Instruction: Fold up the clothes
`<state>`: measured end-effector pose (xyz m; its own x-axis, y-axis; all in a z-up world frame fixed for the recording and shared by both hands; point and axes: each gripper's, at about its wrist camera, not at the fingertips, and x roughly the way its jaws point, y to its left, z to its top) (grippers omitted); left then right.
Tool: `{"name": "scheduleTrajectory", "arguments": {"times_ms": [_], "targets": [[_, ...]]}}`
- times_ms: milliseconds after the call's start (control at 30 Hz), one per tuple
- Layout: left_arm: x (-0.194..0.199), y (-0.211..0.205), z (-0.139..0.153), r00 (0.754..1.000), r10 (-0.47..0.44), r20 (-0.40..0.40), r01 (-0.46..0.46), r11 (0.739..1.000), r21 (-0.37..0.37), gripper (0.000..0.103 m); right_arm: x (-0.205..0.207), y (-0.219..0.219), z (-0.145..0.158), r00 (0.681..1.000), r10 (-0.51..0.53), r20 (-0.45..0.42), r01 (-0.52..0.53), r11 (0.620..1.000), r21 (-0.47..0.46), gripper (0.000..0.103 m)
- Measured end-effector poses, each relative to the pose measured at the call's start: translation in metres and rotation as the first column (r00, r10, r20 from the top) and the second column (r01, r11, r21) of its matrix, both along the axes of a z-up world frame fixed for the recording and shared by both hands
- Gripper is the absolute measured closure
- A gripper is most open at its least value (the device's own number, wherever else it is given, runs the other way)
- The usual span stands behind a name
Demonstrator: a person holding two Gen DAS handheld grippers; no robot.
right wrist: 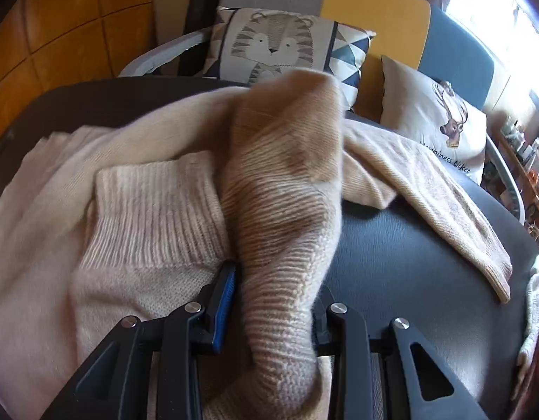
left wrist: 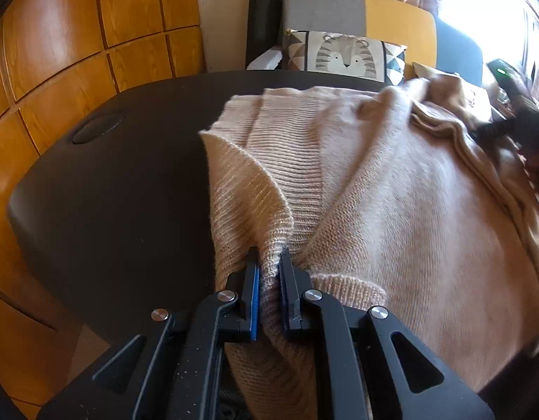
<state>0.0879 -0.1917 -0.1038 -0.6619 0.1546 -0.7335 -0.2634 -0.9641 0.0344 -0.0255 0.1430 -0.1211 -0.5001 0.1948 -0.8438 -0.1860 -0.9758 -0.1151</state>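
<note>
The beige knit sweater (left wrist: 392,182) is spread on the dark table (left wrist: 111,182). Its ribbed hem is pinched by the nearly closed left gripper (left wrist: 268,290), and a bunched ribbed fold is clamped in the right gripper (right wrist: 274,301), so it can be lifted and folded over.

Right gripper (left wrist: 514,119) blurred at frame edge; sweater (right wrist: 287,175) fold hiding one finger

Wood wall (left wrist: 76,35), sofa (right wrist: 455,52) w/ cushions

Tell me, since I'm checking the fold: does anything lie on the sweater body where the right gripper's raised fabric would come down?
Nothing visible does. The right gripper holds a ribbed fold of the sweater, the left gripper pinches another part, and the knit body beside it lies bare on the dark table.
</note>
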Motion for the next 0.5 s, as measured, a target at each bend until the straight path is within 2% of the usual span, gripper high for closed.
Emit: {"name": "scheduleTrajectory", "arguments": {"times_ms": [167, 300, 500], "targets": [[0.006, 0.015, -0.002, 0.999, -0.021, -0.027, 0.019, 0.997, -0.076, 0.093, -0.023, 0.0, -0.004, 1.0, 0.008, 0.022, -0.01, 0.996, 0.083, 0.07], [0.009, 0.017, -0.001, 0.999, -0.002, -0.04, -0.001, 0.998, -0.07, 0.092, -0.021, 0.003, 0.006, 1.0, -0.001, 0.024, -0.001, 0.998, 0.063, 0.066], [0.013, 0.02, 0.0, 0.998, 0.02, -0.063, -0.024, 0.997, -0.066, 0.09, 0.022, -0.019, 0.057, 0.986, -0.046, -0.161, 0.055, 0.997, 0.055, 0.062]]}}
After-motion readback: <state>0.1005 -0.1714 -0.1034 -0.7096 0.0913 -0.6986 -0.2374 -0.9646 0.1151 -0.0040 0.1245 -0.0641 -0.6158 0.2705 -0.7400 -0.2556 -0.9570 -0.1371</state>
